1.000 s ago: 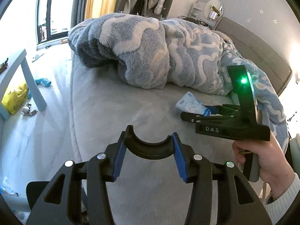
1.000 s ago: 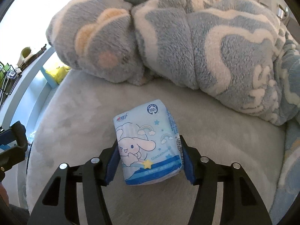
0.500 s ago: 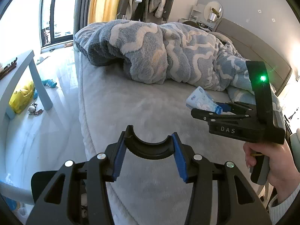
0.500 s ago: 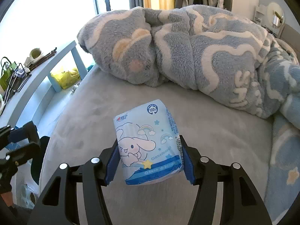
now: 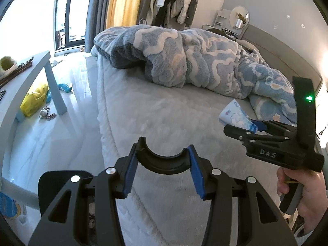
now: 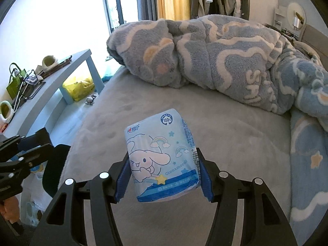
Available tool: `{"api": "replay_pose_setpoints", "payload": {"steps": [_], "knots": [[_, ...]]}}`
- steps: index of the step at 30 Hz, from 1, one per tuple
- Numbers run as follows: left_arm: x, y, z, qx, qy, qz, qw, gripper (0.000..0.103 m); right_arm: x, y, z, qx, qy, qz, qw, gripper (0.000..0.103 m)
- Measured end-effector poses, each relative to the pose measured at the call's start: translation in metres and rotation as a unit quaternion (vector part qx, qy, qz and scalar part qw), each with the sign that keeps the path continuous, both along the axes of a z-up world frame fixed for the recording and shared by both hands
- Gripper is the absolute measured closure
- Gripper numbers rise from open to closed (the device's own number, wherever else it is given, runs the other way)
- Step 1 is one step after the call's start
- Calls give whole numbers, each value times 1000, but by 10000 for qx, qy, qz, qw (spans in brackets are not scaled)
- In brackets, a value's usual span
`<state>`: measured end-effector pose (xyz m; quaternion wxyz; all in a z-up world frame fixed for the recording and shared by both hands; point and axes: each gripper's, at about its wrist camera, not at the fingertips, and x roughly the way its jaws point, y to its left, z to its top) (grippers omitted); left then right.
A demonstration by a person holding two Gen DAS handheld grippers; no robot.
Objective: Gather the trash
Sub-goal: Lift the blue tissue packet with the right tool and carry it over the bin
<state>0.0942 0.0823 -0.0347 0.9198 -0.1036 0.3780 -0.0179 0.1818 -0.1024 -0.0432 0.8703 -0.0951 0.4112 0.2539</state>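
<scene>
Tissue pack [image 6: 162,157] clamped in right hand-held gripper [image 6: 164,174] above grey bed [image 6: 225,143], left hand-held gripper [image 5: 162,176] pads apart, empty, rumpled blue blanket [image 5: 194,57] behind

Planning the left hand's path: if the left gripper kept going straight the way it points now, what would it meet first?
Probably the grey bed surface; the left gripper is angled down at it with nothing between, though depth is unclear.

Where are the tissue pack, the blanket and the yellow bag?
tissue pack [image 6: 162,157], right wrist view, printed front face
blanket [image 5: 184,57], left wrist view, top of the heap
yellow bag [image 5: 33,100], left wrist view, its side
</scene>
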Motion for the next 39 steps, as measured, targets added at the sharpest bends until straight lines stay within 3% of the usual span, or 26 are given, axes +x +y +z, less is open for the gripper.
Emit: {"api": "replay_pose_setpoints", "payload": {"steps": [15, 24, 39], "knots": [[-50, 41, -19, 153, 191, 463, 9986, 53, -66, 39, 5, 275, -48, 298, 9992, 44], [-73, 97, -35, 178, 312, 941, 9949, 53, -97, 77, 4, 385, -18, 666, 9970, 44], [-87, 176, -98, -89, 1271, 1390, 9821, 52, -121, 166, -8, 393, 152, 1338, 9901, 44]]}}
